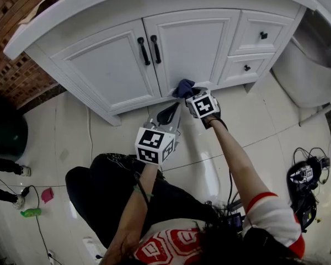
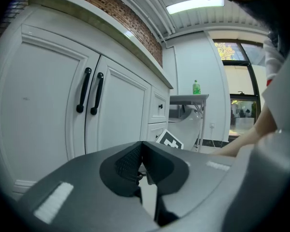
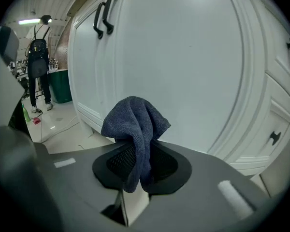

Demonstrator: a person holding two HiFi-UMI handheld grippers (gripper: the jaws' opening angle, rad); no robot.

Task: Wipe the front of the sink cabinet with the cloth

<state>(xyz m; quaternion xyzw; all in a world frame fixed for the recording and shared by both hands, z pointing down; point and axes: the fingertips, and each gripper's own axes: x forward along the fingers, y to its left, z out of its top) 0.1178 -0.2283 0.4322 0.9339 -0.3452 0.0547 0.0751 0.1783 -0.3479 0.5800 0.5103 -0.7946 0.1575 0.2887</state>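
A dark blue cloth [image 3: 135, 127], bunched into soft folds, is pinched between the right gripper's [image 3: 135, 153] jaws at the lower edge of the white cabinet [image 1: 193, 48] door, mid-frame in the head view. The left gripper [image 2: 142, 166], below and left of it there, has its jaws pressed together, holding nothing.

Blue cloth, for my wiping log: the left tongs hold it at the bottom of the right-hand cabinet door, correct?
No: the right tongs hold the blue cloth at the bottom of the right-hand cabinet door, as the right gripper view shows.

Green bin [image 3: 63, 85], green bottle [image 2: 196, 87]
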